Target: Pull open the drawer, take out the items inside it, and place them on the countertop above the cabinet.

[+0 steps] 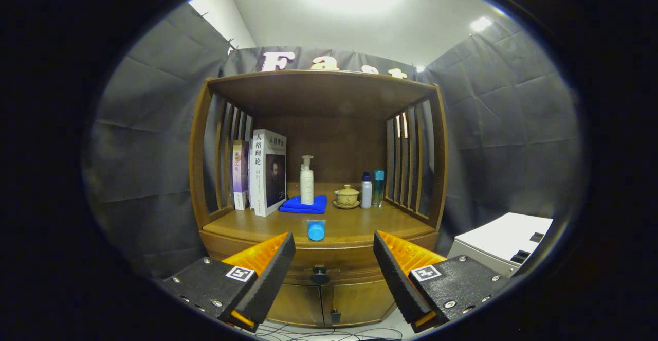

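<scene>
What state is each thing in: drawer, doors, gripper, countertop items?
Drawer: shut, knob untouched.
Cabinet doors: shut.
Gripper: open, holding nothing, knob between its fingers further ahead.
Blue cup: on its side at the countertop's front edge.
Pump bottle: upright on the blue cloth.
Books: upright.
</scene>
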A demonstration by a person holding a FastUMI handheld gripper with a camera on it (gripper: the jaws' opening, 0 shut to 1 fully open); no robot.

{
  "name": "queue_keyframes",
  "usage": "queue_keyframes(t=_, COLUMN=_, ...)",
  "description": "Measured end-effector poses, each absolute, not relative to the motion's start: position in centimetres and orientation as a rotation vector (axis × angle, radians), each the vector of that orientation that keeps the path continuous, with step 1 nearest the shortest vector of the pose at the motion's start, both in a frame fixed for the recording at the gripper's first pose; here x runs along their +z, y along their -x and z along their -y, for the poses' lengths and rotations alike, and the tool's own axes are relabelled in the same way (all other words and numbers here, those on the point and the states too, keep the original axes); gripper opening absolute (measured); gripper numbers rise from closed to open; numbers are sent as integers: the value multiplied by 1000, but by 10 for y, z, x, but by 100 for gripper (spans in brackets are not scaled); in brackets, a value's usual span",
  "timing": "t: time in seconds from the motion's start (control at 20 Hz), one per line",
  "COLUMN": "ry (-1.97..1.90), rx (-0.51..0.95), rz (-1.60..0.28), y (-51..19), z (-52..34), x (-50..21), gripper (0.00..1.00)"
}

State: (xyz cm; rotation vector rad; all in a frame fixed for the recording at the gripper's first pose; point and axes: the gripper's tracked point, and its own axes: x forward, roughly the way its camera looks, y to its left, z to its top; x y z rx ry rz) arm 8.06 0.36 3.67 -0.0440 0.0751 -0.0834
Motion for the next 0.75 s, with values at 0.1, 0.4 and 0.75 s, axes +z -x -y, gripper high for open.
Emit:
queue_keyframes(t=0.1, ry=48, rx=-77, rz=-75, y=-81, z=-6, x=36, gripper=95)
queue_keyframes(t=0.4, ry=56, rx=-81, rz=-92, y=-80, z=-1, x=27, gripper=95)
queue_keyframes(t=0.75, ry=45, rx=-69, rz=-91, y=-83, z=-3, x=26, gripper=95)
